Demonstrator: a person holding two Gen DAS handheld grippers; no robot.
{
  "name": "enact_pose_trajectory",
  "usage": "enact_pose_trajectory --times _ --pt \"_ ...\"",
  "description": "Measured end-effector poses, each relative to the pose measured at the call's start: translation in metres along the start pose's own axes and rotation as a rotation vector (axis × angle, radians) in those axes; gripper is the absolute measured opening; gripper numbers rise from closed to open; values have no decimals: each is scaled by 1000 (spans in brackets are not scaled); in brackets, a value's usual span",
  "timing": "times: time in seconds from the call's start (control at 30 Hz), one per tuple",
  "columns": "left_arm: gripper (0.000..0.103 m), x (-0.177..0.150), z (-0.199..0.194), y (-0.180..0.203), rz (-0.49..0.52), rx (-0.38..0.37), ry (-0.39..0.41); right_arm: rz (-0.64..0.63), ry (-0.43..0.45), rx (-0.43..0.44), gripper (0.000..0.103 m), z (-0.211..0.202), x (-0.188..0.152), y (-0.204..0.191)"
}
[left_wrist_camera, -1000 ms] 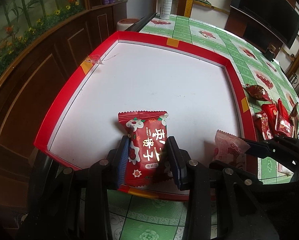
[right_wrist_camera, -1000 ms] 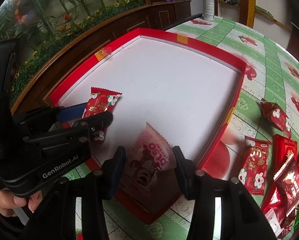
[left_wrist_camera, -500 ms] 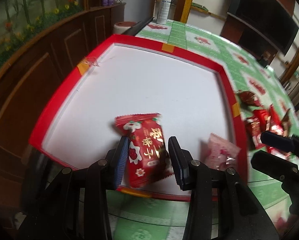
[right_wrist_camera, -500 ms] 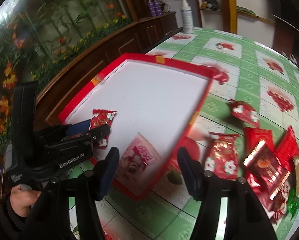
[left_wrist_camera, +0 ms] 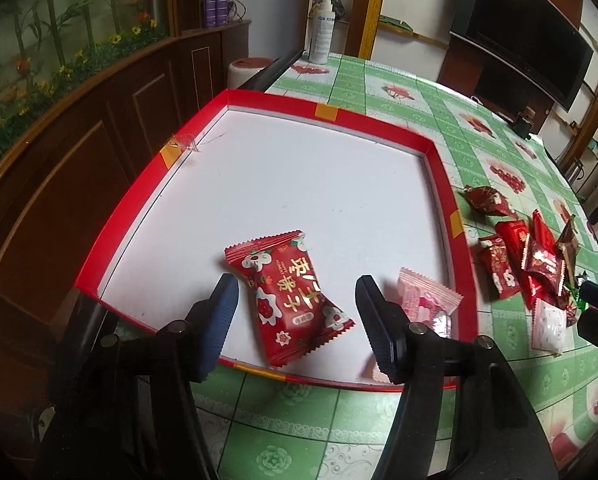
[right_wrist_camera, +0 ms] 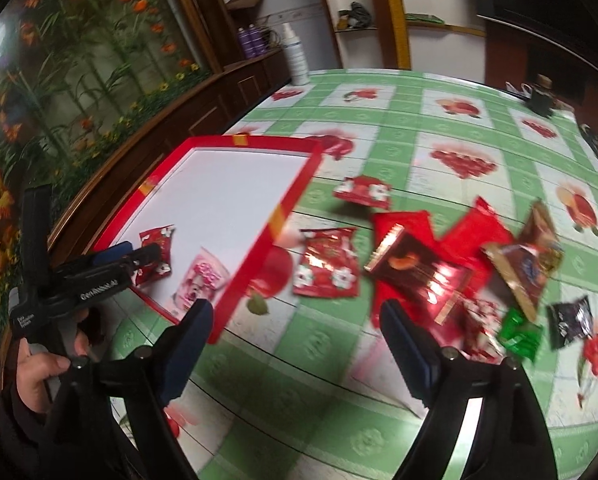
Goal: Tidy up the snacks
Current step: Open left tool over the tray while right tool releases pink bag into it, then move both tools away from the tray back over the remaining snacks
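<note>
Glossy foil red snack packet (left_wrist_camera: 295, 296) on matt white paperboard tray (left_wrist_camera: 299, 184); dark polished wood cabinet (left_wrist_camera: 99, 120).

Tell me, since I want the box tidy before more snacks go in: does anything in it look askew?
Yes. The red packet lies at a slant near the front wall of the red box, and the pink packet sits skewed in the front right corner. Clear tape also peels off the left wall.
</note>
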State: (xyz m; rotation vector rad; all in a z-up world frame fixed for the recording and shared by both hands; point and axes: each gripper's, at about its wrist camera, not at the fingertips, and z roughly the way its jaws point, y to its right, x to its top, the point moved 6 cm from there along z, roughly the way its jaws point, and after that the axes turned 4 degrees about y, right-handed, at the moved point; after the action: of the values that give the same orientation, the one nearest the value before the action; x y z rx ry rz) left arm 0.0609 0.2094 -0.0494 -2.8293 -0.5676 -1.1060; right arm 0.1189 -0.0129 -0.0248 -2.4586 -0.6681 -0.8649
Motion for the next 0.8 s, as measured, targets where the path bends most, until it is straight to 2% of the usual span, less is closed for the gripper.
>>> enact_pose_trajectory --times 0.2,0.43,0.8 --pt "61 3 -19 16 18 -33 29 44 24 -43 89 -24 -12 29" --pt "61 -4 -37 49 97 -82 48 101 28 -87 92 -41 -27 60" --pt "61 -26 -53 105 169 -220 6 166 43 -139 94 -60 -42 92"
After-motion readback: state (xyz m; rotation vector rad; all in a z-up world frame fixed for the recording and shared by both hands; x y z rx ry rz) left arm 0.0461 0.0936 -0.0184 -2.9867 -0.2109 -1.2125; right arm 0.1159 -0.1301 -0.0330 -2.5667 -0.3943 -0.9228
